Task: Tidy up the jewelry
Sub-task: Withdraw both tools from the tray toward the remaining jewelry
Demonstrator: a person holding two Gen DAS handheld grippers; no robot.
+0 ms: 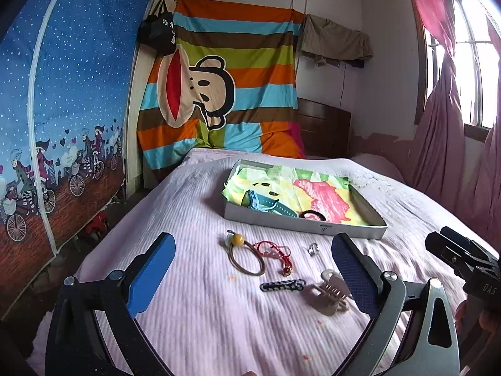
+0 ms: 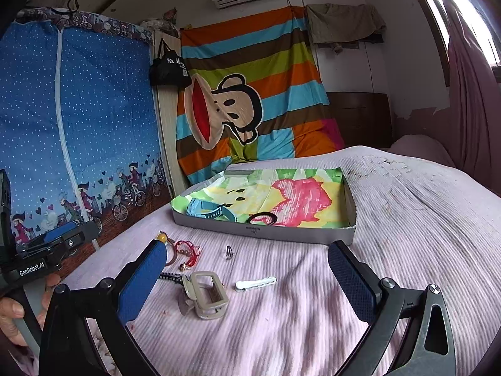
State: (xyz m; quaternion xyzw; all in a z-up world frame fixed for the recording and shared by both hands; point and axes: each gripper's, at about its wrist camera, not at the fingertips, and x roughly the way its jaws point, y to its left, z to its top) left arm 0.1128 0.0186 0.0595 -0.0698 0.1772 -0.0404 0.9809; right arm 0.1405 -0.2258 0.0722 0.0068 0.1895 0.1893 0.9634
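Observation:
Both grippers hover open above loose jewelry on a pink bed. My left gripper (image 1: 253, 277) has nothing between its blue pads (image 1: 153, 275). Below it lie a brown hair tie with a yellow bead (image 1: 247, 257), a red string bracelet (image 1: 275, 250), a small silver ring (image 1: 313, 248), a black braided clip (image 1: 283, 285) and a beige claw clip (image 1: 328, 294). My right gripper (image 2: 249, 279) is also bare, over the claw clip (image 2: 205, 297) and a white hair clip (image 2: 255, 283). Farther back, the shallow tray (image 2: 260, 230) holds a teal watch band (image 2: 206, 211) and a black hair tie (image 2: 263, 219).
The bed's left edge (image 1: 125, 219) drops beside a blue fabric wardrobe (image 1: 62, 109). A striped sheet (image 1: 235, 78) hangs behind the bed. Pink curtains (image 1: 438, 144) and a window stand at the right. A hand (image 2: 12, 313) holds the left gripper's handle.

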